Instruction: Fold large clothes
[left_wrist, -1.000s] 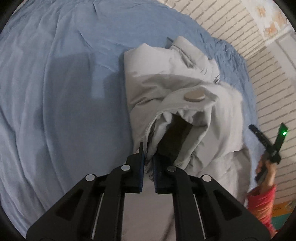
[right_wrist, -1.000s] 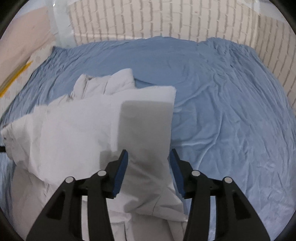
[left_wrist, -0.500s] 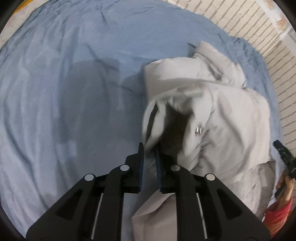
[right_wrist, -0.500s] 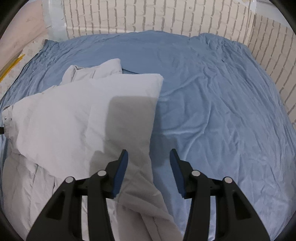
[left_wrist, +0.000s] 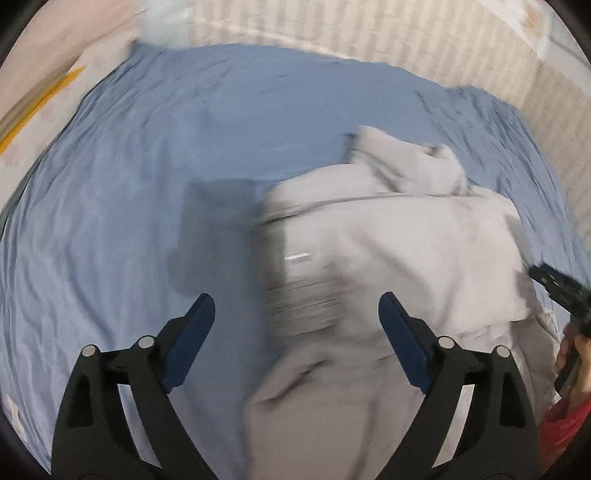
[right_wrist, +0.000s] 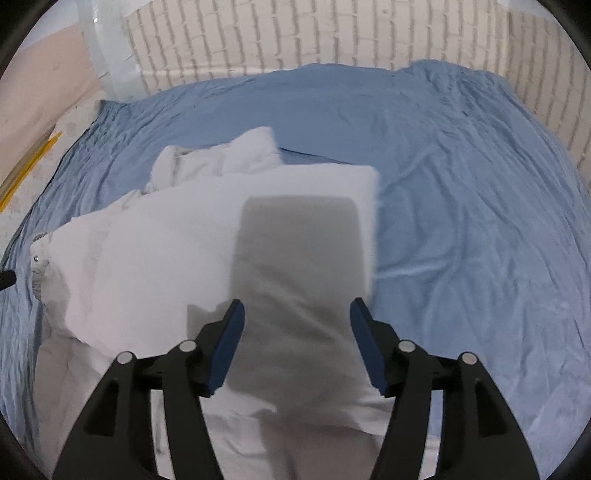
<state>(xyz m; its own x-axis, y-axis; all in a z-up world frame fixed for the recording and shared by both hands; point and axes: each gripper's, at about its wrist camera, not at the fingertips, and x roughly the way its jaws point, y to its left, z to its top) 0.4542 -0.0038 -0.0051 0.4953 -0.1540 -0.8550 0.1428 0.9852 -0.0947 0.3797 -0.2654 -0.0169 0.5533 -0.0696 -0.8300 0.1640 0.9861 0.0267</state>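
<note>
Left tool (left_wrist: 295, 314), black with blue pads, has just been opening and now stands wide apart above the bed, with nothing gripped; the blurred edge of the garment lies below the gap, clear of both pads. Right tool (right_wrist: 297, 319), of the same build, has also just been opening a little and stands partly spread, its pads (right_wrist: 231, 334) not pressing on the cloth beneath them.

Wrinkled blue bed sheet (right_wrist: 461, 192) covers the whole bed and carries everything else. White brick-patterned wall (right_wrist: 295, 37) runs along the far side and the right side of the bed.

Pale grey padded jacket (right_wrist: 147, 251) lies on the sheet, left of centre in the right wrist view, with one panel folded over the body and its collar (right_wrist: 221, 158) at the far end. A rectangular shadow (right_wrist: 299, 240) falls on the folded panel.

In the left wrist view, a red sleeve (left_wrist: 561, 424) and a hand (left_wrist: 576, 354) show at the near right edge, holding the other tool.
</note>
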